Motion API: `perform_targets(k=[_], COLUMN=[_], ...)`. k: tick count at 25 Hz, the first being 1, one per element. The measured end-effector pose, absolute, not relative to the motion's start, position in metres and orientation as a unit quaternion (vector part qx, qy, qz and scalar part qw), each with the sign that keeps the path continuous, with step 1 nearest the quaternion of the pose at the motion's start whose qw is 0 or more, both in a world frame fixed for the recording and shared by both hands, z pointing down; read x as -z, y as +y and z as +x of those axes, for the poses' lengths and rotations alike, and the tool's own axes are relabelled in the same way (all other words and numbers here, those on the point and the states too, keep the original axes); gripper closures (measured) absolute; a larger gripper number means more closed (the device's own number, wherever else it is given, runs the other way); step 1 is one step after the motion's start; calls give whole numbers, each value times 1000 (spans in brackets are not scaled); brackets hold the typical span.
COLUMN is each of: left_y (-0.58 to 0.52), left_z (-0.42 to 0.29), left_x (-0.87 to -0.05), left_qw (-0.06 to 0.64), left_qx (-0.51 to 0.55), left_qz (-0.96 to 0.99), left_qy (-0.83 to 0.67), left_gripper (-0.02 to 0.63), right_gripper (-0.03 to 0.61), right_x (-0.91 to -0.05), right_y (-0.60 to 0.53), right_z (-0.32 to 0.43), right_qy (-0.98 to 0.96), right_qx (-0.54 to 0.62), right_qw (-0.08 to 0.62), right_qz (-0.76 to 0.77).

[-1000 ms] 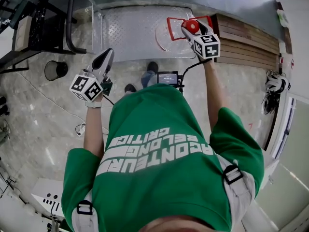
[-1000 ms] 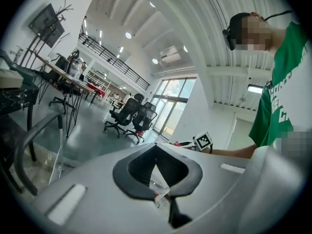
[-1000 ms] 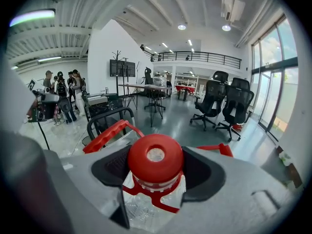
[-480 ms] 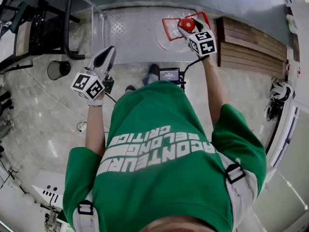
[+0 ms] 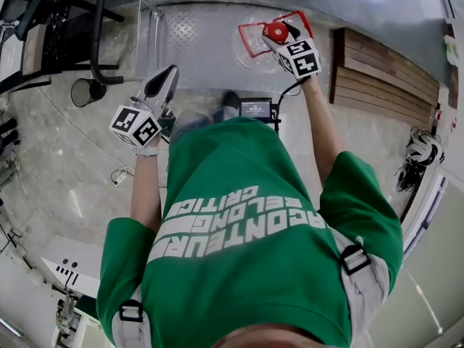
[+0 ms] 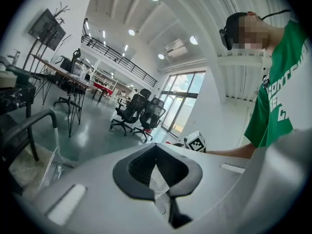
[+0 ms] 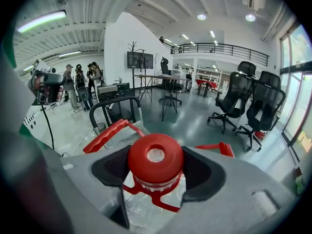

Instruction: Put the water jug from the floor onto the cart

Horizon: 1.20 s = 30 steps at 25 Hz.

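Grippers: 2. Right gripper (image 5: 280, 38) clenched on red cap (image 7: 156, 158) of jug (image 5: 249, 50). Jugs: 1, at right side of cart (image 5: 196, 43) deck; deck contact not discernible. Left gripper (image 5: 167, 77) jaws together, empty, near cart handle (image 5: 97, 36).

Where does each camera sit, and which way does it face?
Head view: on the head, facing steeply down at the cart; shirt, arms, left tongs, right tongs show.
Left gripper view: on the left tongs, facing office chairs; shut tongs, shirt show.
Right gripper view: on the right tongs, facing the water jug they grip.
Shared: the jug's red cap, head and right gripper views.
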<state>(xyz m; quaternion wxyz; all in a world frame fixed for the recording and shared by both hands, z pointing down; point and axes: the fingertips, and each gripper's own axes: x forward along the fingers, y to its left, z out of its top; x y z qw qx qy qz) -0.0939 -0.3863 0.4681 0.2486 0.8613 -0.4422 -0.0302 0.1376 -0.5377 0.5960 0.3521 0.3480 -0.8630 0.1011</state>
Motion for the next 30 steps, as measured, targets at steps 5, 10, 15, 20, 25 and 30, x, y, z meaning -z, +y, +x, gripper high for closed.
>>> perform_targets(k=[5, 10, 15, 20, 25, 30], left_y=[-395, -406, -423, -441, -451, -462], left_z=[-86, -95, -104, -119, -135, -144], left_x=[-472, -478, -479, -482, -491, -495], left_qw=[258, 262, 267, 274, 288, 297], left_qx=[29, 26, 26, 23, 18, 13], left_qz=[857, 855, 854, 852, 847, 844], left_qy=[-445, -446, -446, -446, -447, -447], left_gripper=[600, 600, 600, 600, 600, 600], right_gripper=[281, 281, 281, 281, 281, 281], right_x=[-611, -628, -650, -679, -707, -735], right_y=[-552, -560, -568, -578, -579, -584], right_z=[134, 119, 105, 90, 72, 59], right_qy=[-864, -864, -860, -851, -841, -832], right_qx=[-102, -106, -115, -118, -126, -127], right_qw=[364, 378, 394, 423, 454, 481], right_qz=[332, 317, 303, 287, 266, 243])
